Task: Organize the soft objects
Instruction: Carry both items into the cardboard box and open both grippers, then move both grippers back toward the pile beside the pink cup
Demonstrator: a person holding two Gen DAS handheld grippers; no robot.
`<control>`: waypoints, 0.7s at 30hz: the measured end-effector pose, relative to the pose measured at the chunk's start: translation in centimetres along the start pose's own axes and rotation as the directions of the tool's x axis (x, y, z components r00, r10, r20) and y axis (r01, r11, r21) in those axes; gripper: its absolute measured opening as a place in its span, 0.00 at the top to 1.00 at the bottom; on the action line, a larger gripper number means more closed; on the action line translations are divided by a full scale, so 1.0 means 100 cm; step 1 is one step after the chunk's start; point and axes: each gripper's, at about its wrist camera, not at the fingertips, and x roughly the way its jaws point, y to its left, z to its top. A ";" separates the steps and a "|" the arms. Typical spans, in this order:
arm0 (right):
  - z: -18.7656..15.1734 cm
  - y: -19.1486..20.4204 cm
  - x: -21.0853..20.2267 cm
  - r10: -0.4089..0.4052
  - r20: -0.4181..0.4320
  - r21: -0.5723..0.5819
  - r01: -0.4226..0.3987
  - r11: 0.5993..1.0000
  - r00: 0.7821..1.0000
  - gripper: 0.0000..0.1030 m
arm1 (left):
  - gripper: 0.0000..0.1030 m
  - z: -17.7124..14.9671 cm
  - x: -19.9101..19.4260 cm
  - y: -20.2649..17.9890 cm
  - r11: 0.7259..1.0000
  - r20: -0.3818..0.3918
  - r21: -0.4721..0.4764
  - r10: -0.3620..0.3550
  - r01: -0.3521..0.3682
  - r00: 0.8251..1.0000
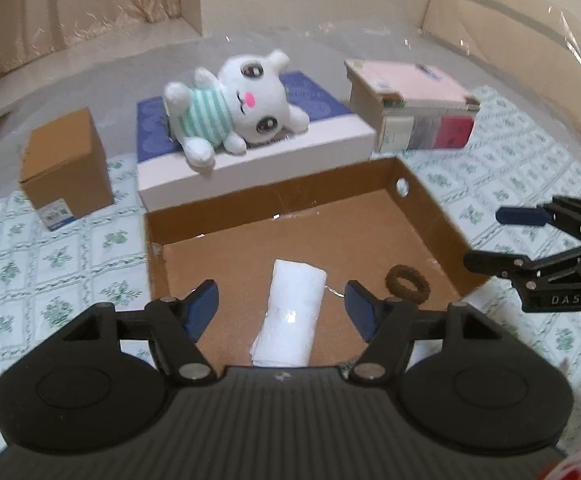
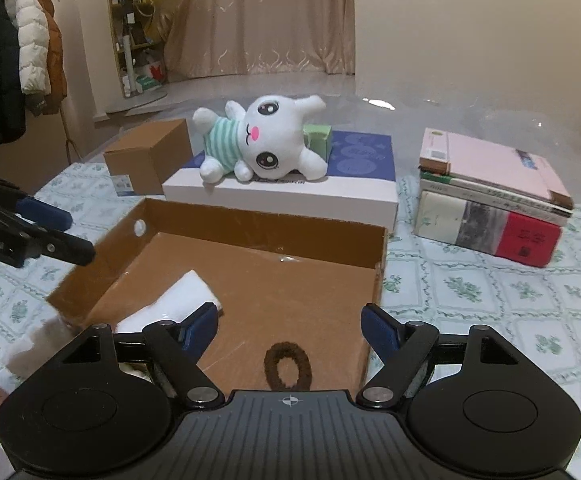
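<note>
The shallow cardboard tray [image 1: 430, 200] serves as the landmark, sitting on a floral-patterned cloth [image 1: 70, 256]. Inside the tray, toward its left side, lies a rolled white towel [image 1: 290, 312], with its near end reaching past the tray's open front edge. Also inside the tray, to the right of the towel and apart from it, lies a brown hair tie [image 1: 407, 283].

The left gripper [image 1: 280, 306] hovers at the tray's front with its jaws spread wide on either side of the towel, touching nothing. The right gripper [image 2: 290, 330] hovers at the tray's front right, jaws likewise spread wide and empty, with the hair tie lying just below the gap between its fingers.

Directly behind the tray stands a flat white box with a blue top [image 1: 258, 160], and a white plush cat in a green striped shirt [image 1: 234, 106] lies on its side on that box. A small green box [image 2: 317, 138] sits behind the plush. Behind and to the left of the tray stands a closed brown carton [image 1: 64, 162]. Behind and to the right of the tray rests a stack of books [image 2: 494, 196] with a pink cover uppermost.
</note>
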 end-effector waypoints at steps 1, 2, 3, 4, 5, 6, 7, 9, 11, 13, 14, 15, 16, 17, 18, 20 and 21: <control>-0.001 0.004 -0.011 0.001 0.008 0.002 -0.001 1.000 1.000 0.24 | 0.35 -0.004 -0.013 -0.002 1.000 0.017 -0.007 -0.004 0.004 1.000; -0.003 0.009 -0.023 0.004 0.018 0.002 -0.004 1.000 1.000 0.24 | 0.35 -0.007 -0.024 -0.003 1.000 0.033 -0.015 -0.005 0.006 0.999; -0.006 0.014 -0.035 0.006 0.027 0.000 -0.006 1.000 1.000 0.24 | 0.35 -0.011 -0.037 -0.005 1.000 0.048 -0.024 -0.005 0.006 0.999; -0.008 0.019 -0.046 0.008 0.035 -0.001 -0.008 1.000 0.999 0.24 | 0.35 -0.016 -0.051 -0.008 0.999 0.068 -0.032 -0.004 0.006 0.998; -0.011 0.024 -0.060 0.012 0.047 0.002 -0.012 1.000 0.999 0.24 | 0.35 -0.021 -0.064 -0.011 0.999 0.087 -0.036 -0.002 0.005 0.996; -0.012 0.028 -0.071 0.014 0.055 0.006 -0.014 1.000 0.998 0.24 | 0.35 -0.026 -0.076 -0.014 0.999 0.104 -0.040 0.001 0.004 0.995; -0.015 0.033 -0.083 0.016 0.063 0.009 -0.017 1.000 0.998 0.24 | 0.35 -0.032 -0.088 -0.018 0.999 0.121 -0.044 0.006 -0.001 0.993; -0.023 0.043 -0.107 0.019 0.079 0.020 -0.021 1.000 0.997 0.24 | 0.35 -0.046 -0.114 -0.026 0.999 0.153 -0.049 0.020 -0.013 0.988; -0.032 0.053 -0.130 0.029 0.091 0.031 -0.032 0.999 0.995 0.24 | 0.35 -0.060 -0.136 -0.034 0.998 0.180 -0.048 0.035 -0.027 0.983; -0.042 0.062 -0.150 0.035 0.102 0.045 -0.040 0.998 0.994 0.24 | 0.33 -0.077 -0.157 -0.041 0.998 0.203 -0.055 0.051 -0.041 0.978; -0.048 0.067 -0.158 0.037 0.107 0.052 -0.042 0.998 0.994 0.24 | 0.33 -0.085 -0.167 -0.043 0.997 0.215 -0.063 0.057 -0.045 0.975; -0.053 0.071 -0.166 0.037 0.112 0.057 -0.044 0.997 0.993 0.24 | 0.31 -0.095 -0.176 -0.046 0.996 0.227 -0.071 0.063 -0.048 0.972; -0.061 0.076 -0.175 0.041 0.117 0.065 -0.048 0.997 0.992 0.24 | 0.29 -0.104 -0.184 -0.049 0.996 0.234 -0.074 0.064 -0.048 0.970; -0.067 0.081 -0.182 0.043 0.122 0.072 -0.052 0.996 0.992 0.24 | 0.28 -0.114 -0.192 -0.052 0.996 0.242 -0.078 0.064 -0.046 0.968; -0.074 0.085 -0.189 0.043 0.128 0.081 -0.054 0.995 0.991 0.24 | 0.28 -0.123 -0.198 -0.054 0.995 0.248 -0.083 0.069 -0.050 0.966; -0.090 0.093 -0.201 0.053 0.139 0.107 -0.068 0.992 0.989 0.24 | 0.28 -0.143 -0.211 -0.060 0.993 0.258 -0.094 0.089 -0.067 0.962; -0.098 0.096 -0.205 0.058 0.138 0.123 -0.075 0.990 0.989 0.24 | 0.26 -0.153 -0.215 -0.062 0.992 0.265 -0.102 0.099 -0.075 0.959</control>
